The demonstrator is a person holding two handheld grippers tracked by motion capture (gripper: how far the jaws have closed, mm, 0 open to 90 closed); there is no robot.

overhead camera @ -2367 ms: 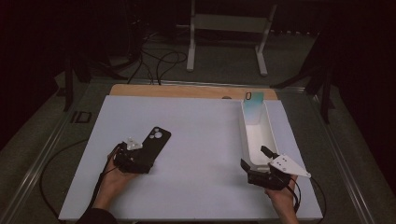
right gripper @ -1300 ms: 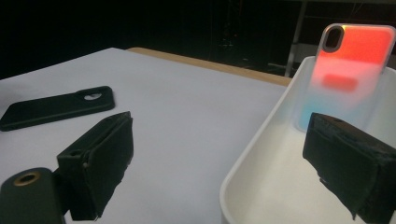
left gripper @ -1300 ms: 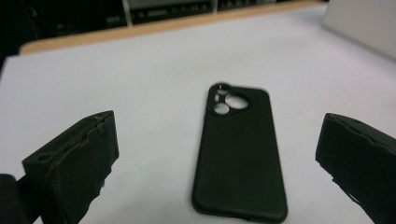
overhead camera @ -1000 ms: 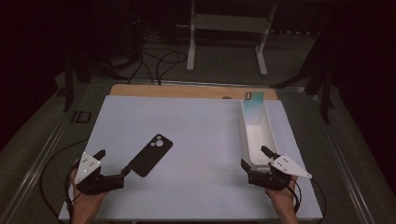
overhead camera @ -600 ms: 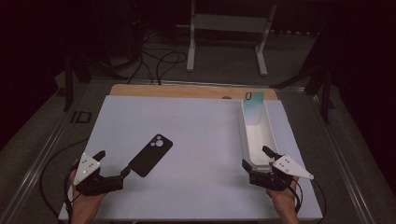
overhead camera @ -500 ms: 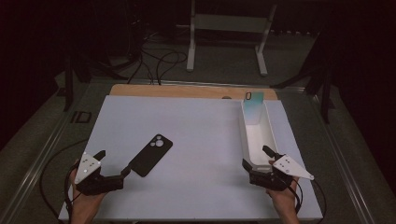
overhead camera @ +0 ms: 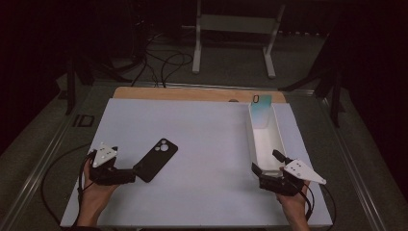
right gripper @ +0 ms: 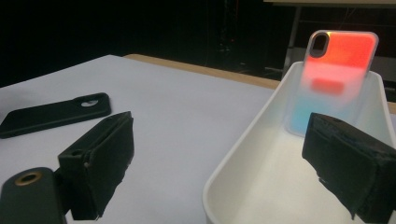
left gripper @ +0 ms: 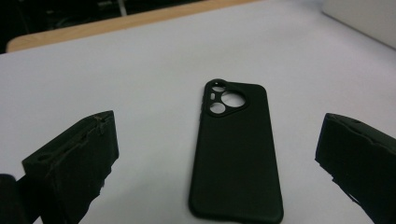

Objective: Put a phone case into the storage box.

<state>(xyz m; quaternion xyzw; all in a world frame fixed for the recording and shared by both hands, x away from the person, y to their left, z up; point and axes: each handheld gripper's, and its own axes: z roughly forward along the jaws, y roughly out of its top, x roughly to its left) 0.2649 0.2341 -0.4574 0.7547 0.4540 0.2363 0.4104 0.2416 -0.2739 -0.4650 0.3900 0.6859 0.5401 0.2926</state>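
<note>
High view: black phone case flat on white worktop, well left of white tray, just beyond left tongs, untouched. Left tongs wide open, nothing held; right tongs open astride tray's near end. Gradient phone case upright at tray's far end. Advice: straddle case's long edges, keep low, close squarely, lift level toward tray.
</note>
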